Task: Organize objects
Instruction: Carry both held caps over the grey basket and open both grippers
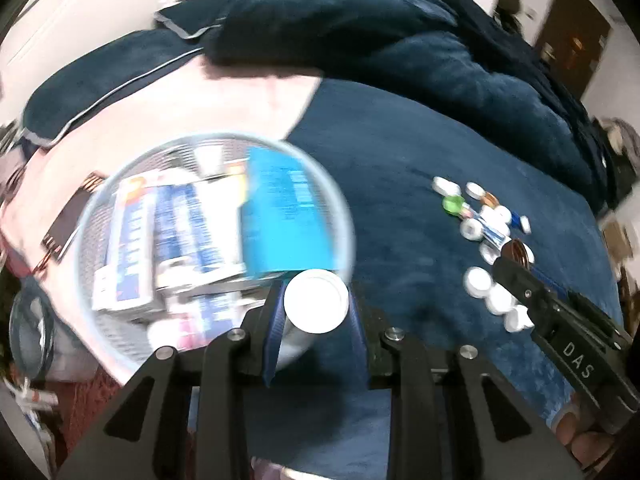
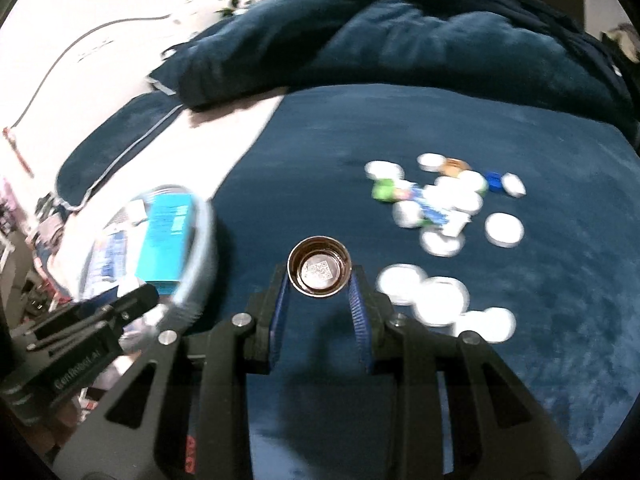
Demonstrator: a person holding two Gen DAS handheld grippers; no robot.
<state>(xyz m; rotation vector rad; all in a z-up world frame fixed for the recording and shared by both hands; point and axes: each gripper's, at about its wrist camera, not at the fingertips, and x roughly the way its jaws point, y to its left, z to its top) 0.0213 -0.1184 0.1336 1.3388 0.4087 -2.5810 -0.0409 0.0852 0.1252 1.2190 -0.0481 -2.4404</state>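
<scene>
Over the blue bed [image 2: 400, 120], your left fingers [image 1: 316, 304] clamp a white-capped bottle [image 1: 316, 300]; your right fingers [image 2: 320, 276] pinch a brown jar [image 2: 319, 271].

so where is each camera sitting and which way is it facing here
Left wrist: sits on the left gripper, looking down along its fingers at the round basket of boxes; it is clamped on a white-capped container. The right gripper and fingertips of the person's hand show at lower right.
Right wrist: sits on the right gripper, looking down at the blue blanket and scattered caps; it is clamped on a brown cap. The left gripper shows at left.
Shared: basket, caps, blanket.
</scene>
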